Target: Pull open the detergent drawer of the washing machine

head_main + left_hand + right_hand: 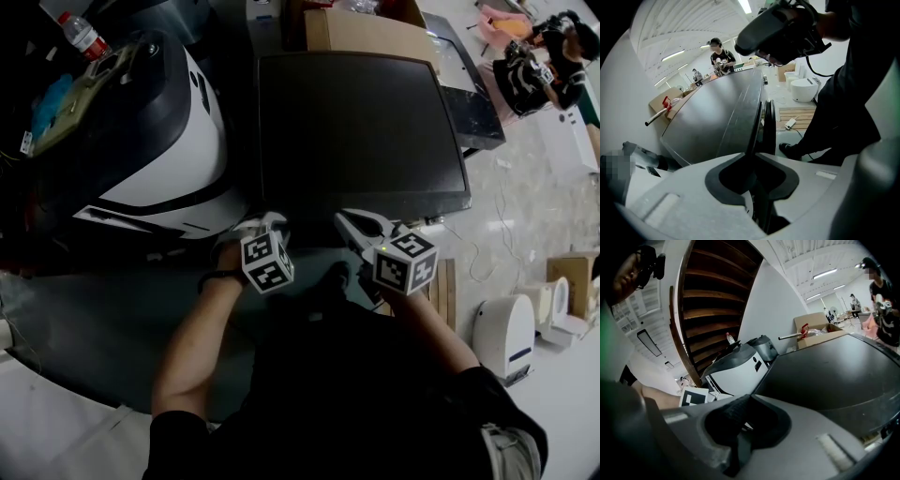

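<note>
Left gripper [753, 153] pinches detergent drawer [756, 122] edge, its length running straight away.

You are holding two grippers, the left gripper [265, 223] and the right gripper [356, 225]. You are standing over one washing machine [361, 131], and one white appliance [178, 159] is sitting beside it. One bottle [82, 35] is lying past that appliance. Two cardboard boxes are showing: one box [370, 33] behind the washing machine and a second box [572, 281] on the floor. Two white units, the nearer unit [506, 333] and the farther unit [562, 309], are standing by one wooden pallet [443, 291]. Two other people, a nearer person [721, 55] and a farther person [696, 74], are standing in the background.
</note>
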{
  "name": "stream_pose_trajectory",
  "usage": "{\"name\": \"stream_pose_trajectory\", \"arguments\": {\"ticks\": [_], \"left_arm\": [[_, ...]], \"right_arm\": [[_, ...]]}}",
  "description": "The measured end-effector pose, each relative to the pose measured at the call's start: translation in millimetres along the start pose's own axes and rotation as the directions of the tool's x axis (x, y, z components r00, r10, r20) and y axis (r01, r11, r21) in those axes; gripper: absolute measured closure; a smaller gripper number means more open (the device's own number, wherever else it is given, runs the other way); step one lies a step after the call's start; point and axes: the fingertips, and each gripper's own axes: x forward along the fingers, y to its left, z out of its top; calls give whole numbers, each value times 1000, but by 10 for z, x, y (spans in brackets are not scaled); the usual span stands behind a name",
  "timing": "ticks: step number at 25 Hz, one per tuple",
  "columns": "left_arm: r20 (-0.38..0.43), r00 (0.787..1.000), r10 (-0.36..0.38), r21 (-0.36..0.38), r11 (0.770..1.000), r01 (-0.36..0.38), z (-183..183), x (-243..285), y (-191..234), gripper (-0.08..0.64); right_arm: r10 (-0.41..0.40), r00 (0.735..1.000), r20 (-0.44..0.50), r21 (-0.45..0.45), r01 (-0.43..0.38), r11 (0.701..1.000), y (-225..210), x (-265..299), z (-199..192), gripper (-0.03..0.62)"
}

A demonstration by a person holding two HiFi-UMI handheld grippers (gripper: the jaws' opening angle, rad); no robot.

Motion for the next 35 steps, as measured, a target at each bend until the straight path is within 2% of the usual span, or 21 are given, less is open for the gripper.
{"name": "stream_pose_trajectory", "arguments": {"ticks": [8,12,16,19,22,26,30,35], "left_arm": [[-23,999,-23,37,999,23,-12,12,-81,480],[-18,1000,-10,45,999,11,-23,14,-72,494],[-60,998,29,105,994,-22,-25,40,-71,512],[-96,994,49,149,988,-34,-21,72,-142,472],[-98,995,20,123,992,-8,-15,80,-198,422],[-62,998,-13,43,999,16,-19,43,-200,432],[-43,999,-19,34,999,20,-24,15,-278,409],[-34,999,-31,45,998,33,-31,-27,-338,416]], "right_arm": [[-34,999,10,25,33,999,-75,-111,-40,588],[-39,999,13,29,38,999,-61,-126,-73,588],[-47,999,10,38,46,998,-69,-145,-135,589],[-52,999,11,44,51,998,-66,-152,-162,589],[-50,999,14,46,49,998,-21,-143,-179,589],[-39,999,16,43,39,998,106,-109,-221,589],[-44,999,17,41,43,998,192,-128,-271,589],[-57,998,7,42,57,997,225,-213,-343,589]]}}
